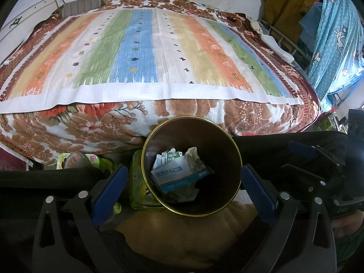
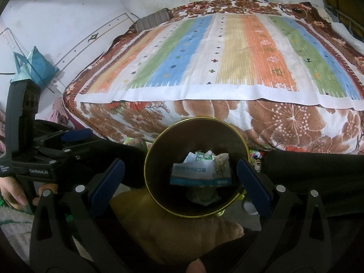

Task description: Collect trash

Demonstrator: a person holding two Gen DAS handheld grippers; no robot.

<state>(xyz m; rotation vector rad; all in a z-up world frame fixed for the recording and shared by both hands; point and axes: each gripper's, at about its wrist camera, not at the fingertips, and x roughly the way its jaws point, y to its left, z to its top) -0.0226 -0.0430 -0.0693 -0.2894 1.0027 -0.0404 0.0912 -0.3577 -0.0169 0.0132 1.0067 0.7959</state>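
Note:
A dark round bin with a gold rim stands on the floor at the foot of the bed, also in the right wrist view. Inside lie a blue-and-white mask box, crumpled paper and small green-white boxes. My left gripper is open and empty above the bin, its blue pads either side of it. My right gripper is open and empty above the bin too. The right gripper shows at the right of the left view; the left one at the left of the right view.
The bed with a striped cover fills the far half. A tan plush cushion lies below the bin. Slippers lie by the bed. A blue curtain hangs right. A teal bag hangs left.

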